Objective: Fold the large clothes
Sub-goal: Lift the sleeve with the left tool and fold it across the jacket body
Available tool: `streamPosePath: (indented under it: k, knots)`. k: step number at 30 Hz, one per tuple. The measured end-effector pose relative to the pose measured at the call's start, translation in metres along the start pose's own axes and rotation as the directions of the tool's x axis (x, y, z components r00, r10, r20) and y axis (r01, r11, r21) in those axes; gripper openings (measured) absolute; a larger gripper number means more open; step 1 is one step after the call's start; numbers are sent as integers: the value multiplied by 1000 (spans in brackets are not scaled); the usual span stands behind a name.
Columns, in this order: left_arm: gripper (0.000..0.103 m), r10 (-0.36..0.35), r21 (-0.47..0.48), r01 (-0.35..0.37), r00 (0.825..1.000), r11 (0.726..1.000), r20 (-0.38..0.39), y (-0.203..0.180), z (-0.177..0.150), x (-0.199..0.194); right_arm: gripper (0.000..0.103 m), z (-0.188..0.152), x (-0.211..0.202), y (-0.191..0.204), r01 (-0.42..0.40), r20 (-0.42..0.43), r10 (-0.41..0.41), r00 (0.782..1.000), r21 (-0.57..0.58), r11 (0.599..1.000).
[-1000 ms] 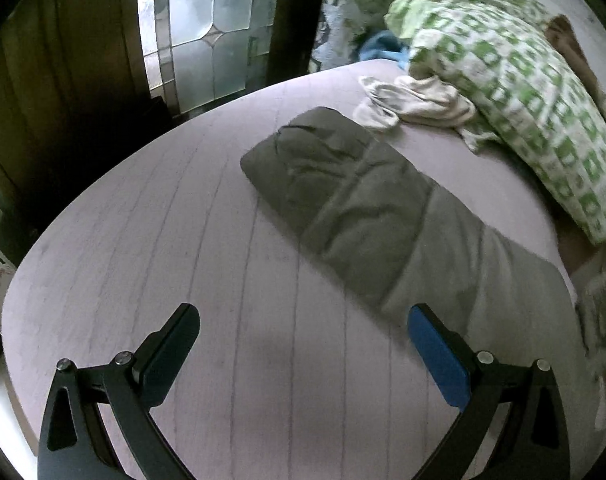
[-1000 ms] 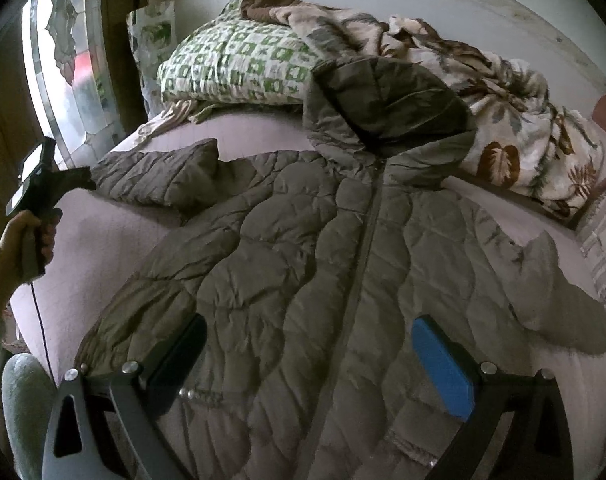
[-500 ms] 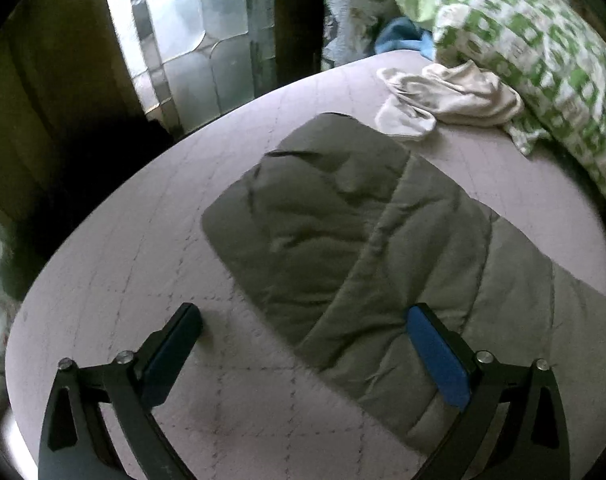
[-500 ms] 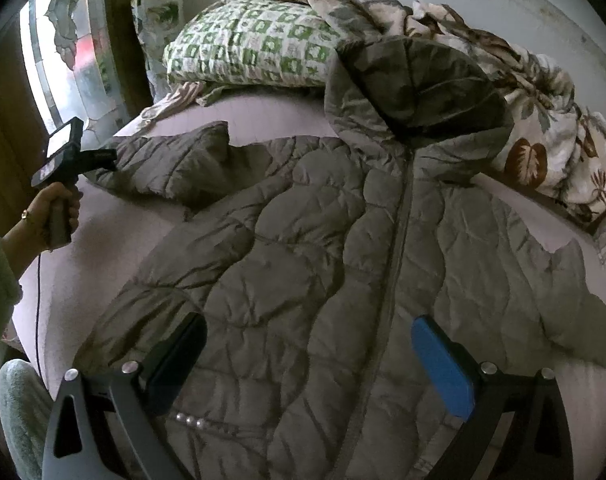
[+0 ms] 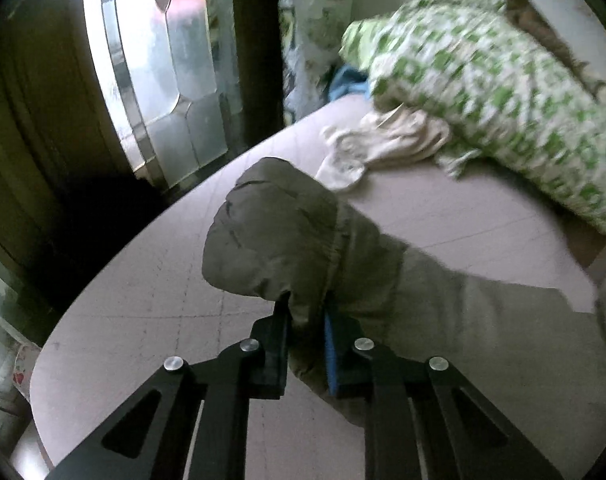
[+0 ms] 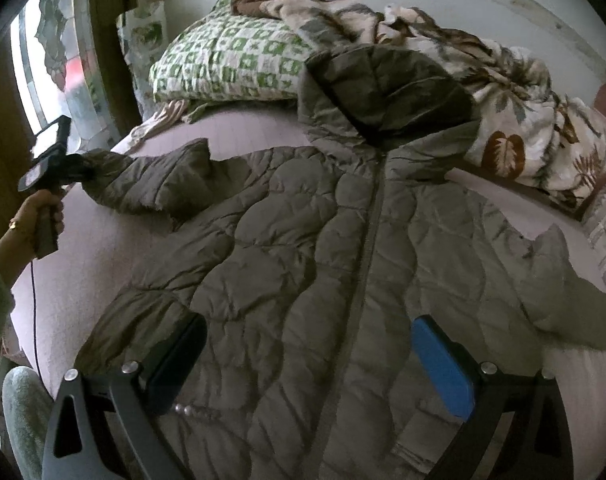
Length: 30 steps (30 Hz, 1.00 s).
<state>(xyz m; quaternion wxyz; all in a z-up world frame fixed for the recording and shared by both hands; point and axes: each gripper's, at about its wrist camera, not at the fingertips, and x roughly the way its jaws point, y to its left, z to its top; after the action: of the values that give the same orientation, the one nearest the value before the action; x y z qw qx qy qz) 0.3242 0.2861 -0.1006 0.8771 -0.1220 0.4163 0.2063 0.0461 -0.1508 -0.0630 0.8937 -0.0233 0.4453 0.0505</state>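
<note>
Left wrist: sleeve (image 5: pixel 279 240) inside gripper (image 5: pixel 307 344)

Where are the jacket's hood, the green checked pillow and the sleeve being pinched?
hood (image 6: pixel 387 92), right wrist view, dark lining.
green checked pillow (image 6: pixel 231 68), right wrist view, top face.
sleeve (image 5: pixel 279 236), left wrist view, cuff end.

Daylight is coming through a leaded glass window (image 5: pixel 159 80) in dark wood beside the pale bed (image 5: pixel 143 312); a whitish wall (image 6: pixel 463 4) is running behind.
</note>
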Motion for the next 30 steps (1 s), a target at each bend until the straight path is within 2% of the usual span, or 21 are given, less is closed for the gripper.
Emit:
streamPosePath:
  k: [4,8,12,15,18,20,21,24,25,26,27,28,29,30]
  knots:
    - [15,-66,53,63,996,997,58,-19,1,-44,103,-8,-13,-14,17,20,-18,1000,23,1000]
    - [15,-157,126,142,981,982,113,-48,-4,-94,103,-17,-22,-33,37,31,-39,999,57,998]
    - [15,-251,209,220,958,953,136,-86,-18,-139,103,-24,-35,-52,54,47,-58,997,94,994]
    - [15,-316,298,264,938,917,140,-122,-39,-174,103,-29,-44,-69,69,62,-77,995,127,989]
    - [15,-397,380,327,910,865,122,-161,-64,-207,103,-37,-54,-86,87,73,-100,992,164,983]
    - [15,-456,427,383,887,819,78,-189,-86,-225,103,-41,-58,-96,101,77,-117,990,184,978]
    - [15,-471,439,401,880,804,57,-198,-93,-229,103,-45,-60,-103,108,79,-126,989,199,974]
    - [17,-531,477,485,846,733,-44,-238,-128,-239,103,-51,-65,-118,126,78,-148,986,237,963]
    - [18,-560,488,528,823,695,-94,-253,-144,-240,103,-53,-65,-121,128,77,-151,986,244,961]
    - [24,-582,492,566,801,662,-139,-265,-157,-240,103,-55,-67,-125,133,77,-157,985,251,959]
    - [38,-603,489,612,773,622,-200,-276,-171,-238,103,-57,-68,-127,141,75,-165,984,256,956]
    - [49,-613,477,646,750,596,-249,-284,-180,-235,103,-58,-68,-130,146,72,-170,983,258,955]
    - [69,-615,463,670,733,580,-290,-290,-189,-233,103,-59,-68,-132,150,69,-174,982,261,954]
    - [73,-613,451,682,725,576,-313,-295,-195,-230,103,-61,-68,-133,154,67,-177,982,264,952]
